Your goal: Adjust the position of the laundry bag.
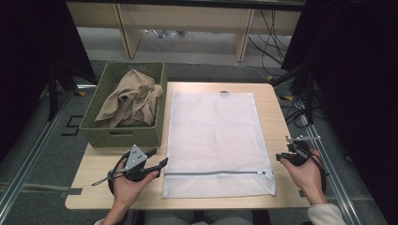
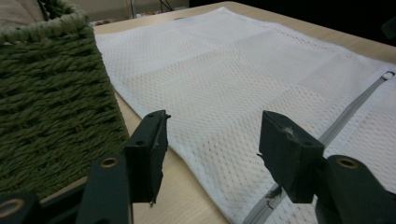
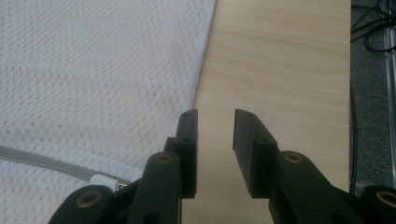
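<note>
Pale wood table (image 1: 220,199), dark curtains either side, cables on the floor beyond. White mesh laundry bag (image 1: 213,136) lies flat across the tabletop, its grey zipper (image 1: 211,173) running along the near end, closed as far as can be seen.

Left gripper (image 1: 157,158): jaws wide apart, holding nothing, pointed at the bag's near left edge and just short of it. In the left gripper view the jaws frame that edge of mesh and the zipper line; whether a jaw tip touches the fabric is unclear. Right gripper (image 3: 214,135): jaws a narrow gap apart, empty, over bare wood just beside the bag's right edge near the zipper pull (image 3: 106,180).

Green woven basket (image 1: 126,105) sits at the table's left, a beige cloth (image 1: 129,98) heaped in it; its contents underneath are hidden.

Both hands grip from behind, forearms entering from the near edge; the right gripper is small and dark in the high view, hard to read.
</note>
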The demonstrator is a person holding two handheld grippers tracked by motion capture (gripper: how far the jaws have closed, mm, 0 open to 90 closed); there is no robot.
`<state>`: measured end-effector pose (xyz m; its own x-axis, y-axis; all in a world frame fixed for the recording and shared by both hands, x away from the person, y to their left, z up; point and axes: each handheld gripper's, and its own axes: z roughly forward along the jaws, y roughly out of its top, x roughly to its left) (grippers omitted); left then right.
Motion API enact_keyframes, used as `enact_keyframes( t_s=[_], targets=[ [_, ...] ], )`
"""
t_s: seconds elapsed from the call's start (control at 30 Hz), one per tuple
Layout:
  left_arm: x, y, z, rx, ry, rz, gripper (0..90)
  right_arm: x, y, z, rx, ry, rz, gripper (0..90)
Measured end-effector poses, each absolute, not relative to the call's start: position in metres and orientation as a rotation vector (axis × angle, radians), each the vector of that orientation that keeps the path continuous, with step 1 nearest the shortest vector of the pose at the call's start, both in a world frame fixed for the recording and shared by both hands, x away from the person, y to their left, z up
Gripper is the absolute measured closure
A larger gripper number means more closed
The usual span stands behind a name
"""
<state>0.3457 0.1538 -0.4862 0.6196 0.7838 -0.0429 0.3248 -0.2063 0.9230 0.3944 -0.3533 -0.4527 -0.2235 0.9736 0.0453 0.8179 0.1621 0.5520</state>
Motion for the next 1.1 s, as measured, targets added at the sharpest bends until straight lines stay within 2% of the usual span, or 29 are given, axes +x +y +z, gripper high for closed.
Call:
enact_keyframes(
  t_s=[0.07,0.23,0.4,0.53,0.77,0.97,1.1],
  targets=[
    [0.345,0.152,-0.486,1.798,0.897,0.529,46.2,0.394,-0.353,-0.451,1.734,2.130,0.660,73.3],
    [0.345,0.141,-0.486,1.864,0.873,0.502,46.6,0.394,-0.350,-0.448,1.800,2.162,0.614,75.1],
    [0.347,0.134,-0.492,2.049,0.818,0.417,40.3,0.395,-0.352,-0.452,1.784,2.224,0.587,74.9],
    [0.346,0.131,-0.492,2.083,0.788,0.392,39.7,0.395,-0.349,-0.451,1.835,2.213,0.566,74.3],
    [0.348,0.123,-0.496,2.199,0.735,0.326,33.1,0.402,-0.347,-0.459,1.821,2.315,0.523,71.8],
    [0.354,0.113,-0.506,2.297,0.668,0.302,35.5,0.407,-0.341,-0.466,1.819,2.373,0.497,70.6],
    [0.357,0.111,-0.510,2.311,0.714,0.294,39.6,0.409,-0.340,-0.470,1.805,2.386,0.495,70.7]
  ],
)
